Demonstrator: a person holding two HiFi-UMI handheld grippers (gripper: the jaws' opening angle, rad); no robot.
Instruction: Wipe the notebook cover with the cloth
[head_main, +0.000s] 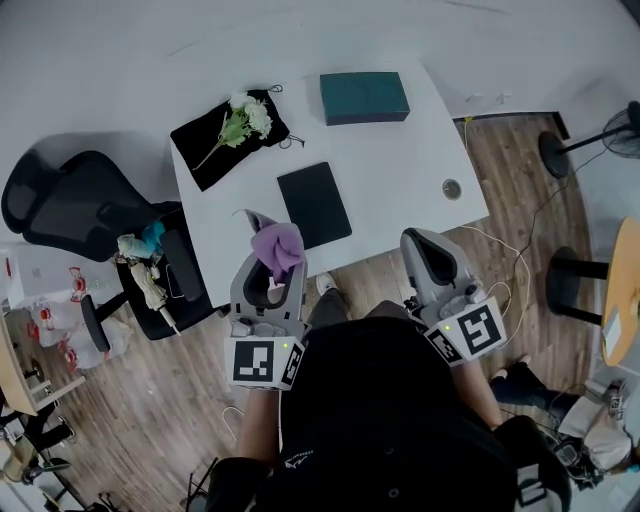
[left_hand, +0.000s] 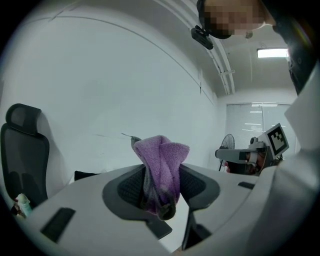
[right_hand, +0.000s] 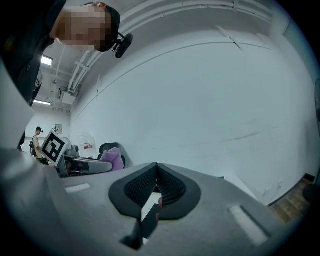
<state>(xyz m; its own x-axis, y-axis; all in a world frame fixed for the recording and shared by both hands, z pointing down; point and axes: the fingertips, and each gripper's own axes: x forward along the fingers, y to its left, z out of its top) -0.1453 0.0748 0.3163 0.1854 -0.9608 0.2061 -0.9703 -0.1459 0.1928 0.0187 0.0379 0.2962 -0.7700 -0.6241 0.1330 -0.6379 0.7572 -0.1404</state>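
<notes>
A black notebook (head_main: 314, 204) lies flat on the white table (head_main: 400, 160), near its front edge. My left gripper (head_main: 268, 262) hovers just in front of that edge, below the notebook, shut on a bunched purple cloth (head_main: 277, 248). In the left gripper view the cloth (left_hand: 162, 160) stands up between the jaws of the left gripper (left_hand: 161, 189), which points at a white wall. My right gripper (head_main: 420, 245) is held off the table's front right edge, shut with nothing in it. In the right gripper view the tips of the right gripper (right_hand: 156, 168) meet, and the purple cloth (right_hand: 113, 157) shows at the left.
A teal box (head_main: 364, 97) sits at the table's far side. A black pouch with white flowers (head_main: 228, 135) lies at its far left. A black office chair (head_main: 70, 205) stands left of the table. A fan base (head_main: 558, 152) and a round table (head_main: 625, 290) are to the right.
</notes>
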